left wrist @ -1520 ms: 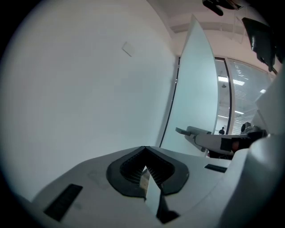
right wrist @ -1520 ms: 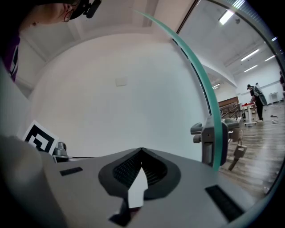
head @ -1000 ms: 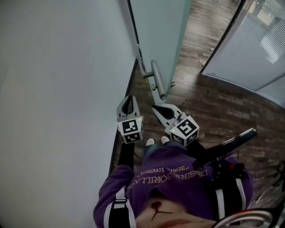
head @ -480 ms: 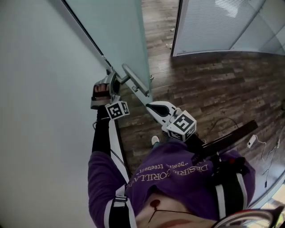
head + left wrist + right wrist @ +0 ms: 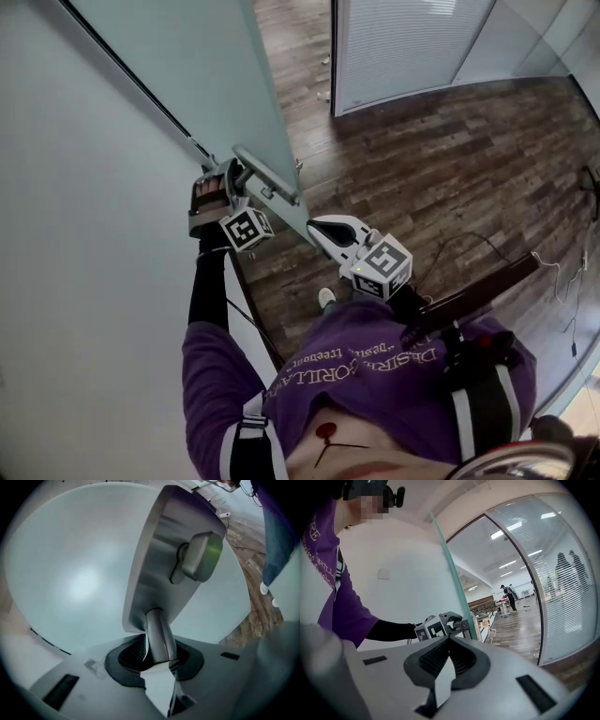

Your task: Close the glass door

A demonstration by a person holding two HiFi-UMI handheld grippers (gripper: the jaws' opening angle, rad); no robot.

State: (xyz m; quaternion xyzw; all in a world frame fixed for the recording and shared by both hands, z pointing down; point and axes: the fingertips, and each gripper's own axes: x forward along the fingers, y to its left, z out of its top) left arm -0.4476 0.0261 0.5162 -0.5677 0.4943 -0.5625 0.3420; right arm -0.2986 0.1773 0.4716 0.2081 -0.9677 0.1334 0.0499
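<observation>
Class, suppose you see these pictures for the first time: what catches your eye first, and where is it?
The frosted glass door fills the head view's top left, ajar over the wood floor. At its edge the left gripper has just been closing its jaws on the metal handle, which stands between them. The right gripper hangs shut and empty just right of it.

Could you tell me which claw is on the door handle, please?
The left claw: its jaws have just been closing on the door handle; the right claw hangs empty.
</observation>
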